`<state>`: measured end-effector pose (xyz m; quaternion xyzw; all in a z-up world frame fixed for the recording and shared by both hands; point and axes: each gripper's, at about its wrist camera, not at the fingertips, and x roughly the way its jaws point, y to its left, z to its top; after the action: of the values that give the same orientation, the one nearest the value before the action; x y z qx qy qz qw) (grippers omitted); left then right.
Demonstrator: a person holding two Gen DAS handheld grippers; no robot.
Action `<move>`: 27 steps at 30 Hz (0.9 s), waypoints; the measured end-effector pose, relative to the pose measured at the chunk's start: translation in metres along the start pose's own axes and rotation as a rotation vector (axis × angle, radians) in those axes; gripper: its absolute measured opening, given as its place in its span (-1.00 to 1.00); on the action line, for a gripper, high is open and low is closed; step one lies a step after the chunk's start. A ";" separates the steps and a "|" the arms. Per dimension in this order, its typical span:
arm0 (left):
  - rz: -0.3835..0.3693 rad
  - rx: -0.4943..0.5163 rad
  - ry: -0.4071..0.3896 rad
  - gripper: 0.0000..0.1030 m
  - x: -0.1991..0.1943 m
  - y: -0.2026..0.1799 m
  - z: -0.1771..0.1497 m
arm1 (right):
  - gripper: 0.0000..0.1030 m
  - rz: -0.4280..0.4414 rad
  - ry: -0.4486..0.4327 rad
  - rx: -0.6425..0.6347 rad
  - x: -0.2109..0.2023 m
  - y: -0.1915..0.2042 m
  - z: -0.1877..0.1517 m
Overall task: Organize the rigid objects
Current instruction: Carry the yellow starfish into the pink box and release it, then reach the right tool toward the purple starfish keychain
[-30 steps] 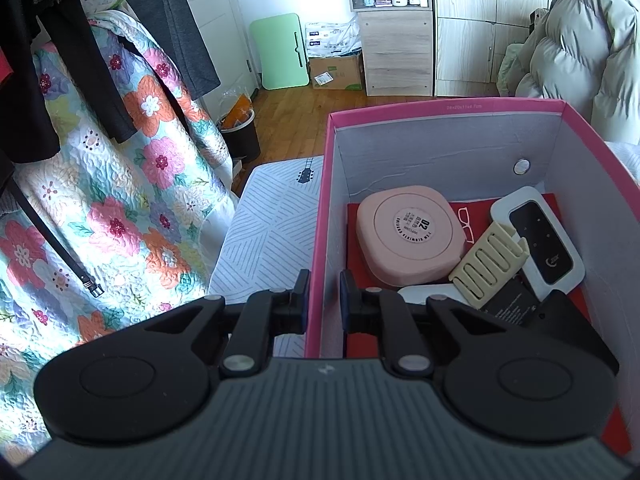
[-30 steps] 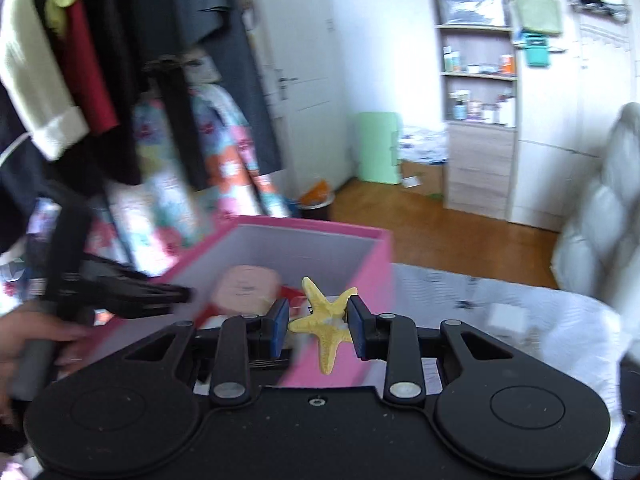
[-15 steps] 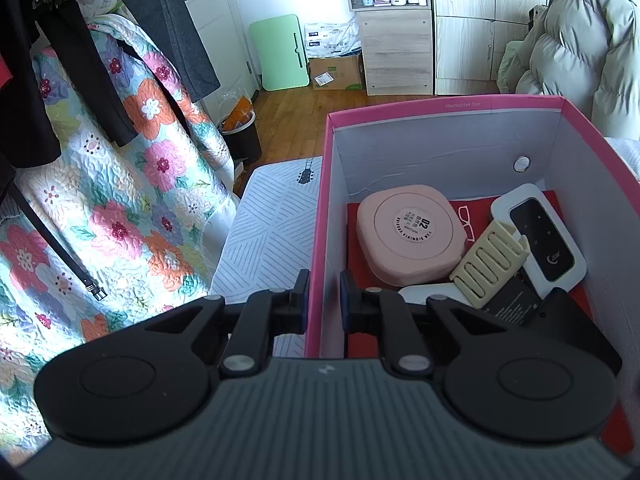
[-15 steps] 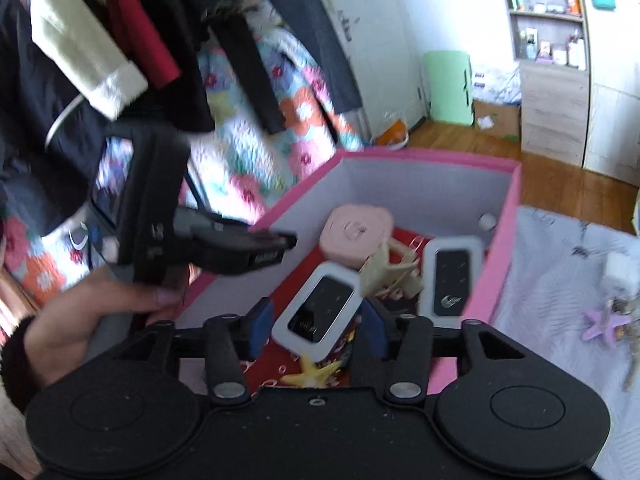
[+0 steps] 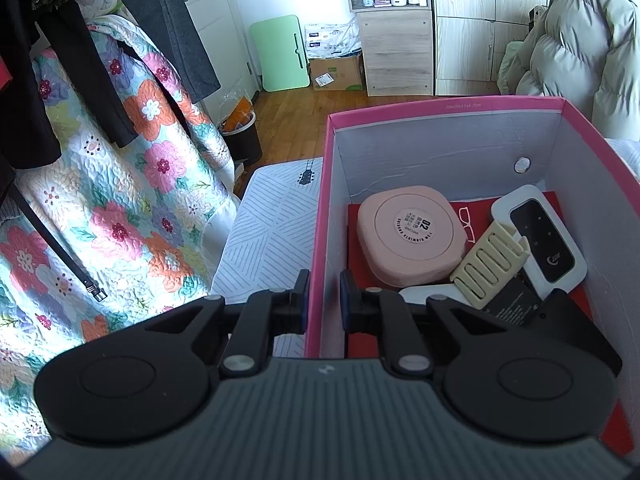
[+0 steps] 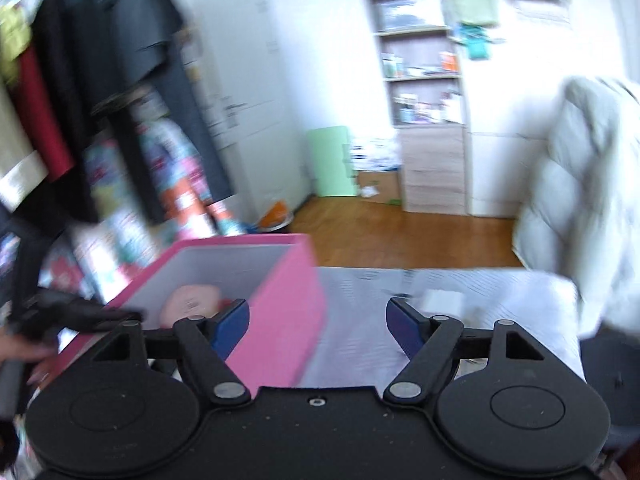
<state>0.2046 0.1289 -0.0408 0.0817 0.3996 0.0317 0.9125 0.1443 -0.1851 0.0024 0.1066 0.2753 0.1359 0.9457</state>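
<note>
Left tool (image 5: 324, 300): I have it clamped on the box (image 5: 318, 216) wall, one finger outside, one inside.
Right tool (image 6: 318, 326): spread wide, nothing in it; I see it above the box's right wall, view blurred.
Box contents: black device (image 5: 516, 302) nearest, cream comb (image 5: 488, 266) on it, white router (image 5: 540, 236) right, pink case (image 5: 410, 236) behind.
Box location: on the bed (image 5: 272, 232).

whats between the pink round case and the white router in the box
A cream hair clip lies between the pink case and the white router, leaning on both; the left wrist view shows it.
</note>
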 end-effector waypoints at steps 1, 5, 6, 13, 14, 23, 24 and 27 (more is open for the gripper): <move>-0.001 -0.001 0.000 -0.77 0.000 0.000 0.000 | 0.55 -0.013 0.013 0.041 0.005 -0.009 -0.001; 0.002 -0.004 -0.013 -0.77 -0.001 -0.001 -0.001 | 0.53 -0.050 0.102 -0.003 0.025 -0.025 -0.004; 0.004 -0.004 -0.015 -0.77 -0.001 -0.001 -0.001 | 0.53 -0.080 0.097 -0.036 0.026 -0.024 -0.007; 0.014 -0.003 -0.034 -0.79 -0.004 -0.003 -0.004 | 0.50 -0.137 0.164 -0.058 0.047 -0.037 -0.015; 0.013 -0.005 -0.038 -0.79 -0.005 -0.003 -0.005 | 0.48 -0.139 0.168 -0.065 0.050 -0.037 -0.016; -0.008 -0.025 -0.049 -0.82 -0.005 0.003 -0.004 | 0.19 -0.200 0.167 -0.179 0.064 -0.029 -0.029; -0.011 -0.026 -0.049 -0.83 -0.005 0.004 -0.003 | 0.12 -0.199 0.173 -0.170 0.068 -0.030 -0.029; -0.025 -0.025 -0.050 -0.83 -0.005 0.004 -0.002 | -0.14 -0.205 0.190 -0.159 0.079 -0.032 -0.028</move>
<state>0.1999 0.1329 -0.0378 0.0662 0.3773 0.0231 0.9234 0.1992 -0.1864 -0.0687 -0.0106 0.3612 0.0693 0.9298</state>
